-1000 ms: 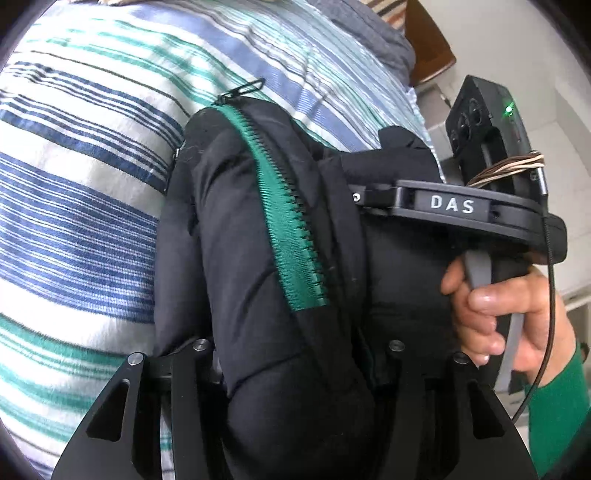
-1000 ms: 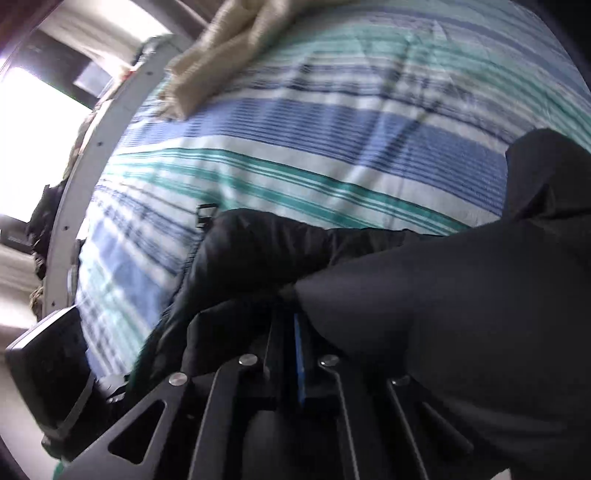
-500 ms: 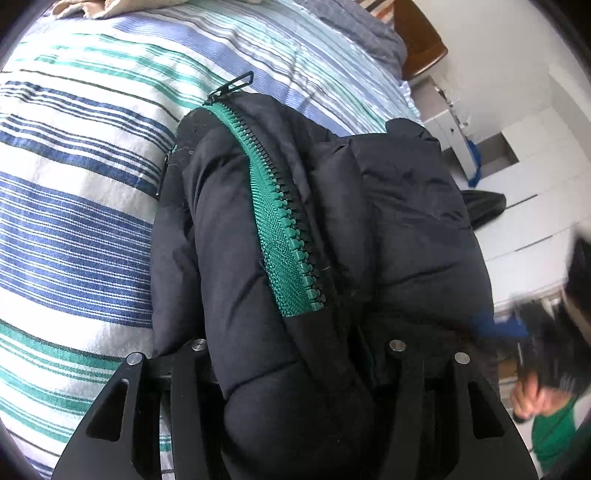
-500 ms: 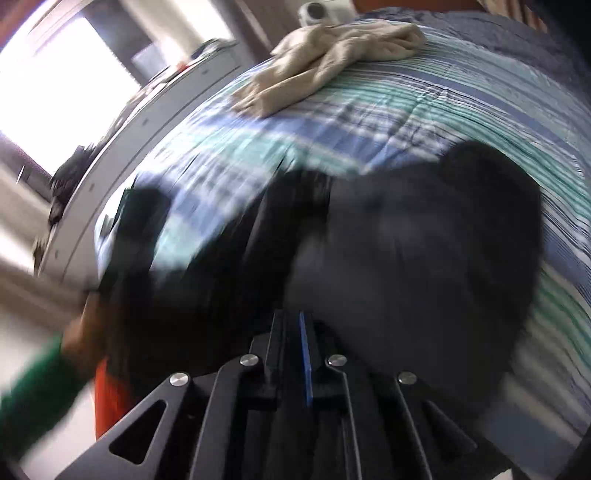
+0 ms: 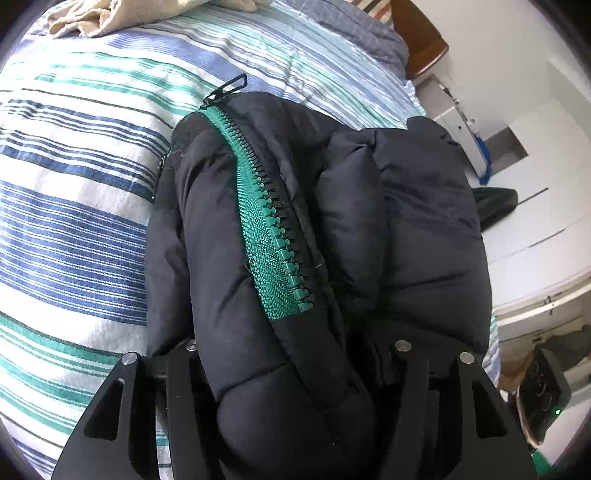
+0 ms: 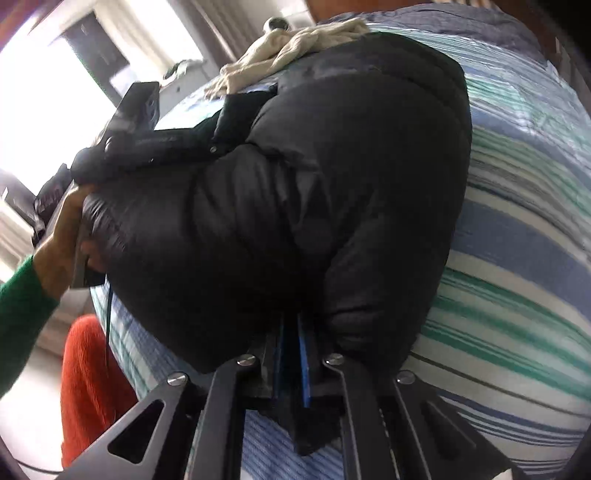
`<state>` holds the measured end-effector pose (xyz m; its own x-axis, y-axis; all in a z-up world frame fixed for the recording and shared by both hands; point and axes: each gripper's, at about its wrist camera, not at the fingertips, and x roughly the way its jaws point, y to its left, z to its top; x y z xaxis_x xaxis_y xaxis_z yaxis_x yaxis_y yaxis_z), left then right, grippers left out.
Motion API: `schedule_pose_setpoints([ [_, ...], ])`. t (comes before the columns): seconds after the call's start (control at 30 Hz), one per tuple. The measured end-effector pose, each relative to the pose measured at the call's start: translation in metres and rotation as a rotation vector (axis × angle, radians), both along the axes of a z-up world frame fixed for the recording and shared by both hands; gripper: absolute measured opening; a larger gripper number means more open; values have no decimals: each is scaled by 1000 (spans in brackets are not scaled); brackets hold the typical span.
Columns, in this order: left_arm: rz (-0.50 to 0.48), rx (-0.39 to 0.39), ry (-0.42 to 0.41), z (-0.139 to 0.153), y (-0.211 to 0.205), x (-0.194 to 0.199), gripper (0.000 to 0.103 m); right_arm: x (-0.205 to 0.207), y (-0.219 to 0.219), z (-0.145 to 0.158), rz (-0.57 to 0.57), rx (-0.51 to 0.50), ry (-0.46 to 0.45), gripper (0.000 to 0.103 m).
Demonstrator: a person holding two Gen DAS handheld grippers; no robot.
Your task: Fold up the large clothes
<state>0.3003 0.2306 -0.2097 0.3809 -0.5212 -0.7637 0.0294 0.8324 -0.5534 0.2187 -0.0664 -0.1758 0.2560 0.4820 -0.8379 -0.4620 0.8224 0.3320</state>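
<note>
Since one second ago, the right gripper (image 6: 291, 350) has left the top of the black puffer jacket (image 5: 314, 240) and now sits at its near edge; in the left wrist view only its body shows, low at the far right. Its blue-lined fingers stand nearly together at the jacket's edge; whether fabric is caught between them cannot be told. The left gripper (image 5: 291, 369) is clamped on a thick fold of the jacket, its fingers spread around the bulk.

The jacket lies bundled on the striped bedspread (image 5: 74, 184), quilted and matte, with a green zipper (image 5: 266, 221) curving over the top and a black zipper pull (image 5: 225, 88) at its far end. A beige cloth (image 5: 92, 18), crumpled, lies far on the bed, apart from the jacket. White drawers (image 5: 535, 240) stand to the right.
</note>
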Motion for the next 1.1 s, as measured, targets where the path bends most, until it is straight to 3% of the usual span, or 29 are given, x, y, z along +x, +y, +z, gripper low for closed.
schedule_pose_setpoints([
  [0.1, 2, 35, -13, 9, -7, -2, 60, -8, -3, 8, -7, -21, -34, 5],
  [0.2, 20, 117, -36, 36, -12, -14, 66, -18, 2, 35, 5, -95, -66, 9],
  [0.3, 24, 219, -112, 69, -10, -36, 81, -29, 2, 73, 3, -94, -173, 25],
  [0.33, 25, 249, -141, 79, -7, -45, 89, -31, 2, 85, -4, -83, -212, 36],
  [0.43, 66, 343, -192, 101, 10, -74, 102, -30, 14, 113, 10, -41, -305, 39],
  [0.57, 60, 224, -169, 103, 39, -98, 102, -21, 43, 118, 32, 59, -314, 39],
  [0.63, 59, 157, -173, 103, 51, -107, 102, -19, 61, 108, 65, 116, -299, 39],
  [0.7, 96, 82, -206, 99, 68, -113, 102, -14, 86, 79, 113, 141, -214, 39],
  [0.77, 154, 104, -210, 96, 75, -110, 102, -12, 102, 46, 114, 113, -133, 39],
  [0.83, 138, 101, -198, 90, 76, -101, 101, -16, 110, 32, 122, 101, -139, 39],
  [1.0, 26, -56, -121, 63, 77, -57, 101, -25, 123, 28, 125, 23, -179, 39],
  [1.1, -56, -107, -109, 46, 70, -39, 101, -29, 125, 27, 139, 8, -203, 39],
])
